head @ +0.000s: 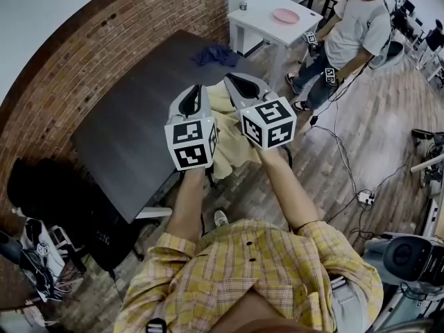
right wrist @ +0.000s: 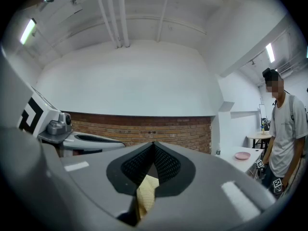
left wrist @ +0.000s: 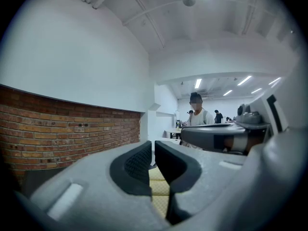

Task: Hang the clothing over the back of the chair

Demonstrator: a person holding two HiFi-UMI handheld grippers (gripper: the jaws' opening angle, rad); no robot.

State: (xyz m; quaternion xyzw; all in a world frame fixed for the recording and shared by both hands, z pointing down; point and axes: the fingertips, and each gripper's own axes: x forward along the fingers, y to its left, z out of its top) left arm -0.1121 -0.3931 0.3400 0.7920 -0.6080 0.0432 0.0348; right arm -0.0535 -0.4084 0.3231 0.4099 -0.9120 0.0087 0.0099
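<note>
At the far left I see the brick wall point(head: 83, 54), and in front of it the dark table point(head: 132, 130), with a crumpled blue cloth point(head: 214, 54) lying near its far end. Next comes my left claw point(head: 197, 91): in the left gripper view its jaws are closed to a narrow slit on the pale yellow clothing point(left wrist: 159, 186), which fills the gap between the pads. From the head view the pale yellow clothing point(head: 227, 144) is bunched between the two claws and hangs below them at the dark table's right edge, over the wood floor point(head: 326, 165). Just beside it is my right claw point(head: 232, 80); the right gripper view shows its jaws meeting at the tips and pinching a fold of the same fabric. Further right stands a white table point(head: 267, 26) carrying a pink plate point(head: 286, 16), and beyond it a person in a white shirt point(head: 354, 30).
</note>
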